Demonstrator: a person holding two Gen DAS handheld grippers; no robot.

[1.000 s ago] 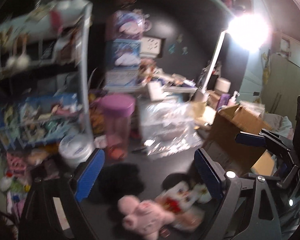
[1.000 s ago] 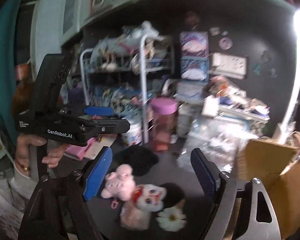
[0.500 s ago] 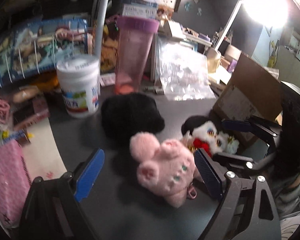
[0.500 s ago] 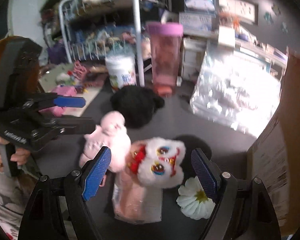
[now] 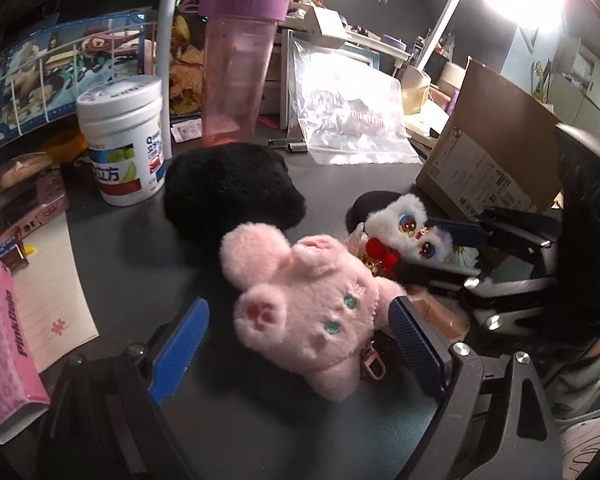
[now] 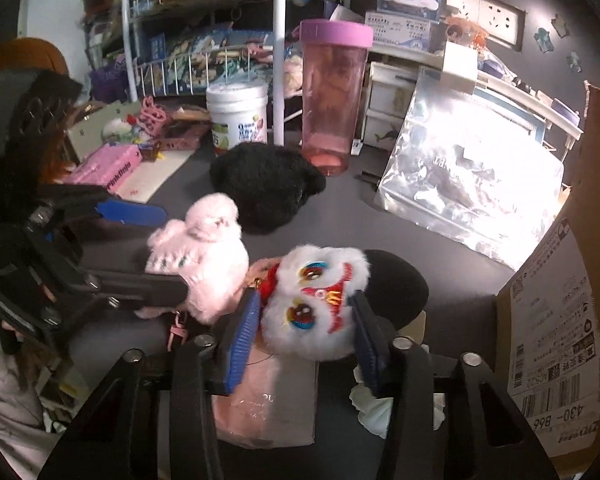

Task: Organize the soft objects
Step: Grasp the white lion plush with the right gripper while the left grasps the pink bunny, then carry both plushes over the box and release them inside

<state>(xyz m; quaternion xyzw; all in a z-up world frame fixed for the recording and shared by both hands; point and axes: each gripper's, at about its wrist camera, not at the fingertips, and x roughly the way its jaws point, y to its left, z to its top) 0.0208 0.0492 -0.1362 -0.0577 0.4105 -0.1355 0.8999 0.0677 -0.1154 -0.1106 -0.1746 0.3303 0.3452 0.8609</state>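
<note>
A pink plush toy (image 5: 308, 308) lies on the dark desk between the open jaws of my left gripper (image 5: 300, 336); it also shows in the right wrist view (image 6: 204, 256). A white lion-face plush (image 6: 314, 308) with red trim sits between the blue pads of my right gripper (image 6: 306, 332), which has closed in on both its sides; it also shows in the left wrist view (image 5: 404, 228). A black fluffy plush (image 5: 232, 192) lies behind them, also in the right wrist view (image 6: 266, 184).
A cardboard box (image 5: 496, 152) stands at the right. A pink tumbler (image 5: 240, 68), a white tub (image 5: 124, 140) and a clear plastic bag (image 5: 348, 112) stand behind. A pink packet (image 6: 266, 404) and a white flower (image 6: 374, 412) lie under my right gripper. A pink box (image 5: 4, 344) lies left.
Both grippers have moved down and closer to the desk. The left now straddles the pink plush. The right has narrowed around the white lion plush.
</note>
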